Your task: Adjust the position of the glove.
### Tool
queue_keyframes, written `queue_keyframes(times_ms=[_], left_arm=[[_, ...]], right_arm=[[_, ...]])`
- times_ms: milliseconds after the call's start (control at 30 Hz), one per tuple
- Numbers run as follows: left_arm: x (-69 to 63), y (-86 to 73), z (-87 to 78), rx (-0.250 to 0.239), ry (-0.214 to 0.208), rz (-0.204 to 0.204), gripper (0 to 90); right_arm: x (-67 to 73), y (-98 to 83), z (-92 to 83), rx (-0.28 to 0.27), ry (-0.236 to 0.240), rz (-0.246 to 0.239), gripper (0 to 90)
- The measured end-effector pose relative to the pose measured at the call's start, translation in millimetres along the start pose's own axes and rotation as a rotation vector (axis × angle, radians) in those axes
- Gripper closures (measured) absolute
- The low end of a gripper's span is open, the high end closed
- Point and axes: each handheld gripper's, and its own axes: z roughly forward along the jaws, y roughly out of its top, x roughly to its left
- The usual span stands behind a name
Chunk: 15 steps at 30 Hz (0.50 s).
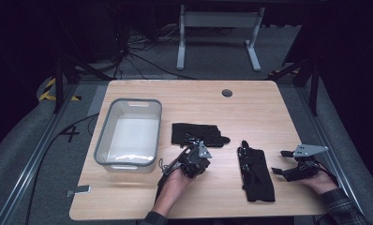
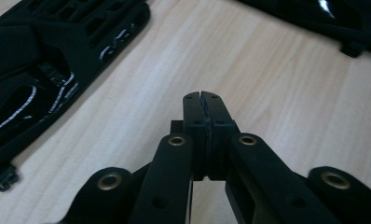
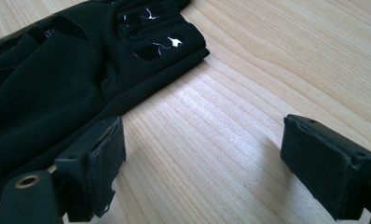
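Note:
Two black gloves lie flat on the wooden table [image 1: 250, 108]. One glove [image 1: 198, 133] lies mid-table with its fingers to the right. The other glove [image 1: 256, 172] lies lengthwise nearer the front edge. My left gripper [image 1: 204, 155] hovers just in front of the first glove, its jaws shut with nothing between them [image 2: 203, 100]; that glove [image 2: 44, 56] is at its left and the second glove [image 2: 314, 11] farther off. My right gripper [image 1: 278, 162] stands open just right of the second glove, low over bare wood [image 3: 211, 168], with the glove's edge [image 3: 58, 79] beside its left pad.
A clear grey-rimmed plastic bin [image 1: 105, 136] stands on the left part of the table. A round cable hole [image 1: 227, 93] sits near the far edge. Bare wood stretches behind the gloves and at the right. Beyond the table a white desk frame [image 1: 217, 21] stands on the dark floor.

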Motion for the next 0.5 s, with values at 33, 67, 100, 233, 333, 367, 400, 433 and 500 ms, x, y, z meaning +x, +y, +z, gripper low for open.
queue_keyframes(times_ms=[33,67,100,233,333,367,400,433,500], left_arm=[[7.1,5.8,1.7,0.005,0.026,-0.01,89.8],[10.2,7.9,2.1,0.0,0.038,-0.015,89.9],[14.1,10.4,2.7,0.004,0.039,-0.023,89.8],[22.8,17.7,6.2,0.003,0.067,-0.039,89.8],[32.1,27.2,13.1,0.029,0.11,-0.037,89.8],[32.1,27.2,13.1,0.029,0.11,-0.037,89.8],[35.0,29.3,14.9,0.024,0.111,-0.053,89.8],[37.4,31.3,16.7,0.032,0.124,-0.048,89.8],[42.8,35.3,20.9,0.036,0.148,-0.056,89.8]], right_arm=[[0.0,0.0,0.1,0.0,0.0,-0.001,14.5],[0.0,0.0,0.1,0.0,0.001,-0.001,14.4],[-0.1,0.1,0.2,0.0,0.001,-0.001,14.3],[0.0,0.1,0.2,0.001,0.001,-0.002,14.2],[-0.1,0.1,0.2,0.001,0.001,-0.002,14.2],[-0.1,0.1,0.2,0.001,0.001,-0.002,14.2],[-0.1,0.1,0.2,0.001,0.001,-0.002,14.2],[-0.1,0.1,0.2,0.001,0.001,-0.002,14.2],[-0.1,0.1,0.2,0.002,0.002,-0.002,14.2]])
